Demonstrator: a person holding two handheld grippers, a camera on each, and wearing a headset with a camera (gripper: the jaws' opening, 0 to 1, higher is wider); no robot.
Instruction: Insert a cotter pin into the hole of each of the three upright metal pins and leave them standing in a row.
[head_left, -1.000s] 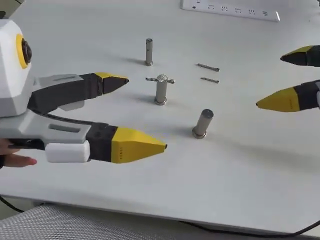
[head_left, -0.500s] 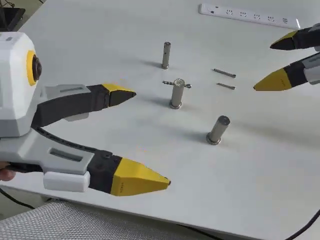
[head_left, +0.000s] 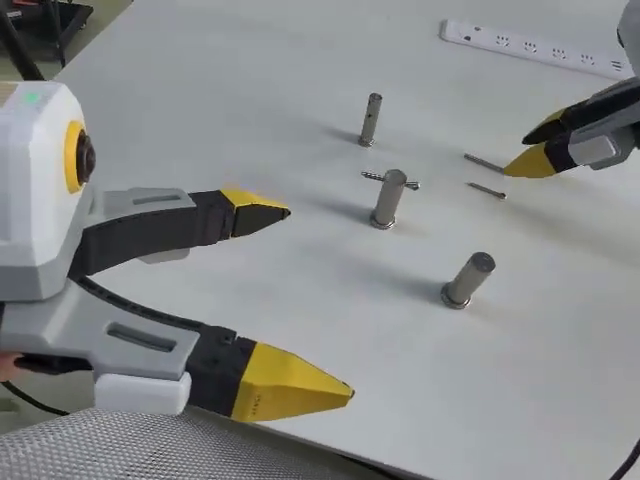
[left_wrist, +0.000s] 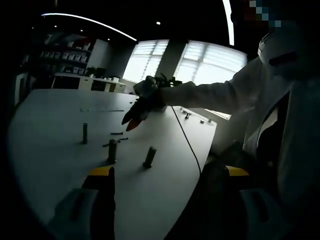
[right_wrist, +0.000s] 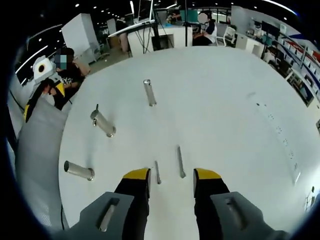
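Note:
Three metal pins stand in a diagonal row on the white table: a far pin (head_left: 371, 118), a middle pin (head_left: 389, 198) with a cotter pin (head_left: 390, 180) through its top, and a near pin (head_left: 468, 279). Two loose cotter pins (head_left: 483, 162) (head_left: 487, 190) lie right of the row. My right gripper (head_left: 528, 148) hangs open just over them. In the right gripper view the loose cotter pins (right_wrist: 179, 161) (right_wrist: 157, 171) lie at the tips of the right gripper (right_wrist: 172, 175). My left gripper (head_left: 315, 300) is wide open at the near left, holding nothing, well short of the pins.
A white power strip (head_left: 530, 50) lies along the far right of the table (head_left: 200, 90). The table's front edge runs close under my left gripper. In the left gripper view a person's sleeve (left_wrist: 200, 95) reaches over the table behind the right gripper (left_wrist: 132, 114).
My right gripper has come down and in from the right edge to the two loose cotter pins. The head camera has shifted; the left gripper stays open at the near left.

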